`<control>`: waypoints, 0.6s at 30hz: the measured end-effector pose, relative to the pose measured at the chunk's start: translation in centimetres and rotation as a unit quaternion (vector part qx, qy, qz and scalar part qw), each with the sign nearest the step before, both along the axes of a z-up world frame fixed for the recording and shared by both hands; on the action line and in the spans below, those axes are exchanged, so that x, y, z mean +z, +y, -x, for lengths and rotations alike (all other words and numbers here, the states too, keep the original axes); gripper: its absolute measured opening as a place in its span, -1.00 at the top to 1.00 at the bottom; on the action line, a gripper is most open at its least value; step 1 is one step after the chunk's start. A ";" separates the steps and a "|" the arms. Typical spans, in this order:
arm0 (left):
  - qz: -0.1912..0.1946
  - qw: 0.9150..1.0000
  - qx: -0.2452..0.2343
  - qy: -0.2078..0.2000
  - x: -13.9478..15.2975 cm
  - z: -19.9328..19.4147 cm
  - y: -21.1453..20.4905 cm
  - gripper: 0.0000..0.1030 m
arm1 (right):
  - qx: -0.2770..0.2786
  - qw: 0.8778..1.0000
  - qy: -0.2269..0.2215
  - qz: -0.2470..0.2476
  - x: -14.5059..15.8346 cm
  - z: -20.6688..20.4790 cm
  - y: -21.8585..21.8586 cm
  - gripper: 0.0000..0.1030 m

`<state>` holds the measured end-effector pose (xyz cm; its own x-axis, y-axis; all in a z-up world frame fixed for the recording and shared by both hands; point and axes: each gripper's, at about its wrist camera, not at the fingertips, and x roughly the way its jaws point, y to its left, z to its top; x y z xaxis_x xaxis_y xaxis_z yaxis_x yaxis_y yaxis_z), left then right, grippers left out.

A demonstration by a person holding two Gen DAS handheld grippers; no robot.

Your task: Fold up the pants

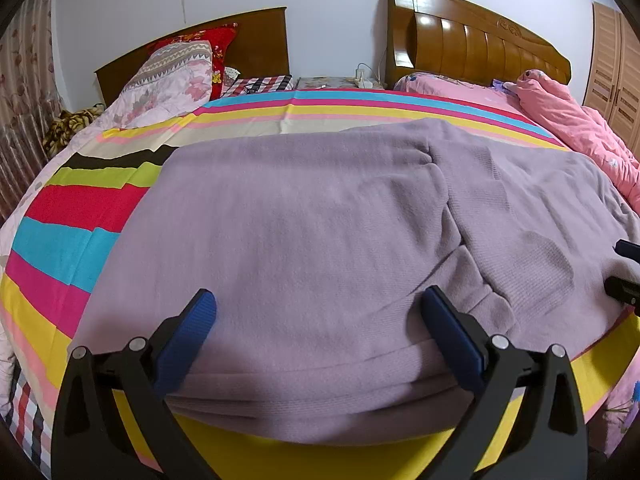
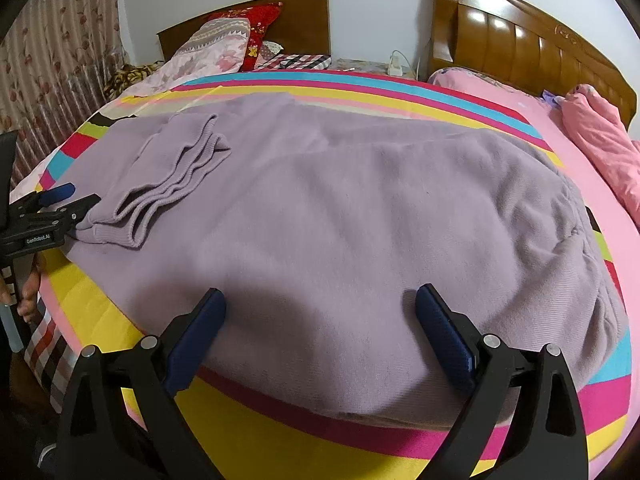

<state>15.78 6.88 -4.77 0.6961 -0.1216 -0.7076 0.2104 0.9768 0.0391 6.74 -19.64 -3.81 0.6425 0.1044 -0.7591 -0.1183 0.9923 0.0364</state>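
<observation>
While the lilac pants (image 1: 304, 216) lie folded on the striped bed (image 1: 64, 240), the left tool (image 1: 320, 312) and right tool (image 2: 320, 308) hover wide apart, gripping nothing.

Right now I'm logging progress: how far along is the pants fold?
Done: the purple pants lie on the striped sheet, legs stacked, ribbed cuffs doubled back on top. In hand: nothing; left gripper and right gripper are open at the near edge. Left: probably another fold.
</observation>
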 end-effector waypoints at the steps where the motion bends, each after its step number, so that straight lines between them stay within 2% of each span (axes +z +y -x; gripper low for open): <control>1: 0.000 1.000 0.000 0.000 0.0 0.0 0.0 -0.97 | 0.001 1.000 0.000 0.000 0.0 0.1 0.1 -0.79; 5: 0.000 1.000 0.000 0.000 0.0 0.0 0.0 -0.97 | 0.003 1.000 -0.002 -0.011 0.8 1.0 -0.3 -0.79; 9: 0.000 1.000 0.000 0.000 0.0 0.0 0.0 -0.97 | -0.003 0.993 -0.044 -0.112 2.6 4.3 -3.6 -0.79; 10: 0.000 1.000 0.001 0.000 0.0 0.0 0.0 -0.97 | -0.016 0.991 -0.047 -0.122 2.7 4.8 -4.5 -0.79; 12: 0.000 1.000 0.000 0.000 0.0 0.0 0.1 -0.97 | -0.051 0.988 -0.058 -0.132 3.0 6.1 -6.7 -0.81; 15: -0.006 1.000 0.013 0.013 0.3 0.0 -0.1 -0.97 | -0.064 0.984 -0.070 -0.151 3.7 6.7 -8.0 -0.81; 16: 0.000 0.999 0.025 0.030 1.3 0.0 -0.3 -0.95 | -0.064 0.984 -0.072 -0.149 4.1 6.4 -7.8 -0.81; 18: 0.039 0.999 -0.006 0.016 4.0 0.2 -1.0 -0.97 | -0.036 0.988 -0.073 -0.131 4.9 5.1 -6.1 -0.81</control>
<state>15.61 5.88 -0.79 0.6715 -0.1859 -0.7173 0.2222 0.9740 -0.0445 1.65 -25.76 1.06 0.7559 0.2342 -0.6113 -0.0701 0.9574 0.2801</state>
